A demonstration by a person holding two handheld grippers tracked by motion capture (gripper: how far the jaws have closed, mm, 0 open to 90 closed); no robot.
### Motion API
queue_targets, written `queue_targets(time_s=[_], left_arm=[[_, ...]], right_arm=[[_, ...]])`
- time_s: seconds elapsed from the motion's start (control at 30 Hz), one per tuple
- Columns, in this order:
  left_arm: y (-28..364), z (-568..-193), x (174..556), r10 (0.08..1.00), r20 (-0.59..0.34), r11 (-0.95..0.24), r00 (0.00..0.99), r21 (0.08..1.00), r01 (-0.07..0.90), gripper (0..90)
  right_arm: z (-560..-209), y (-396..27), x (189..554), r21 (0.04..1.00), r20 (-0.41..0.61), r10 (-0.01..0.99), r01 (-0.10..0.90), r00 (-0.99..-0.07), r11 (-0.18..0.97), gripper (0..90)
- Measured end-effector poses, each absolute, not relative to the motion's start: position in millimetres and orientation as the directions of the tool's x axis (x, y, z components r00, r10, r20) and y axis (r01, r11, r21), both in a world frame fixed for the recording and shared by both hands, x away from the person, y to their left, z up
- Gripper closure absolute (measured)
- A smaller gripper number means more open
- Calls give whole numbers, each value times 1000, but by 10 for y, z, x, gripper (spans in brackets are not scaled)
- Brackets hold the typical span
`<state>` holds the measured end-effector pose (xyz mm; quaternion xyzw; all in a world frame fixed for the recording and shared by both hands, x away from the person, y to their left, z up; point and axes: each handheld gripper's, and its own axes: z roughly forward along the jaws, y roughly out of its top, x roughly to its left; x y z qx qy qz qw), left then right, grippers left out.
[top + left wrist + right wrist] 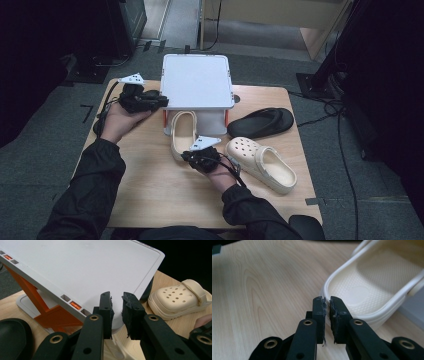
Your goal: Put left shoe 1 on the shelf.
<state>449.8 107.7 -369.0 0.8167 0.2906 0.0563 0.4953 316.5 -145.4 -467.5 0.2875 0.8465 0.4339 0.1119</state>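
A white rack on orange legs stands at the back middle of the wooden table. One cream clog lies with its toe under the rack, and a second cream clog lies to its right. My left gripper is level at the rack's left front corner. In the left gripper view it has its jaws slightly apart with nothing between them, and the rack's top lies behind. My right gripper is at the first clog's heel. Its jaws are almost together and empty.
A black slipper lies right of the rack. Another black slipper lies near the rack's base, at the bottom left of the left gripper view. Bare tabletop stretches to the left of the first clog. Cables trail on the floor around the table.
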Motion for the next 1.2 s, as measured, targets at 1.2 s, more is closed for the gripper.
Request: queue_targets(time_s=[1.2], left_arm=[[1074, -3687, 4500, 524, -230, -332, 820, 832, 445, 844]], right_arm=[[-4774, -1299, 3379, 751, 23, 584, 399, -812, 526, 874]])
